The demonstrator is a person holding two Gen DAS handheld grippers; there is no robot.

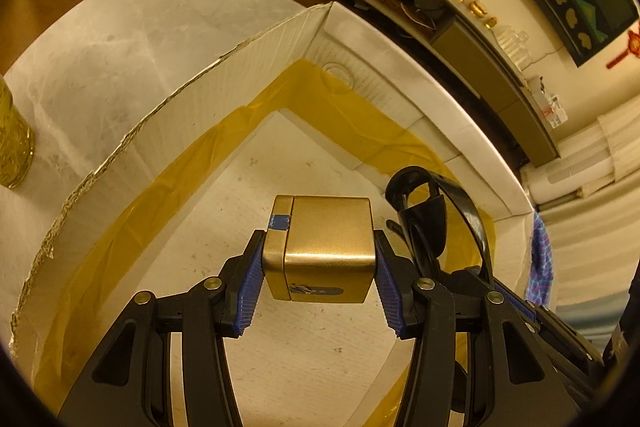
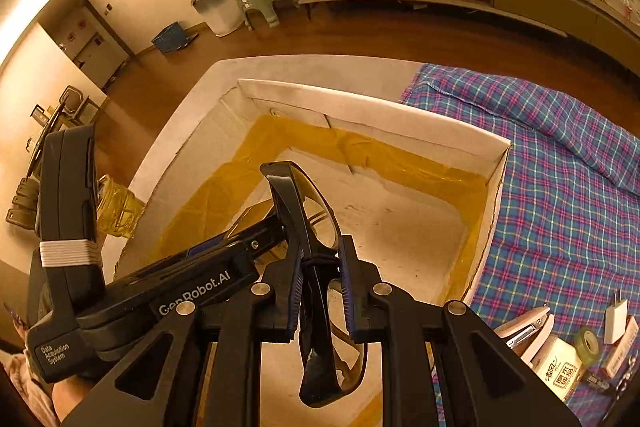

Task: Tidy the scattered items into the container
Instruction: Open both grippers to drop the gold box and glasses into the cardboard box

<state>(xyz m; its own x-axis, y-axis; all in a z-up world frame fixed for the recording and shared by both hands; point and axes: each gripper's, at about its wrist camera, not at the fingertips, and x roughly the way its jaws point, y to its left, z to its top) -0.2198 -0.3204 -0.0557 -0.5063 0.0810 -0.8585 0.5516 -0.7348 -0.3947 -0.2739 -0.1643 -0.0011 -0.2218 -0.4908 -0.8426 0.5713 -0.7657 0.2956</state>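
A white cardboard box (image 1: 240,67) with yellow tape along its inner seams stands open on the table. In the left wrist view my left gripper (image 1: 320,243) hangs over the box floor, its blue pads pressed on both sides of a gold cube-shaped case (image 1: 328,227). To its right are black-framed glasses (image 1: 424,211), also above the box floor. In the right wrist view my right gripper (image 2: 322,247) is shut on those glasses (image 2: 308,203) at the bridge, above the box (image 2: 400,115). The left gripper's black housing (image 2: 180,287) crosses in from the left.
A plaid cloth (image 2: 560,167) covers the table right of the box. On it at the lower right lie a white charger (image 2: 616,315), a tape roll (image 2: 586,345) and a white packet (image 2: 560,371). A bottle of yellow liquid (image 2: 118,207) stands left of the box.
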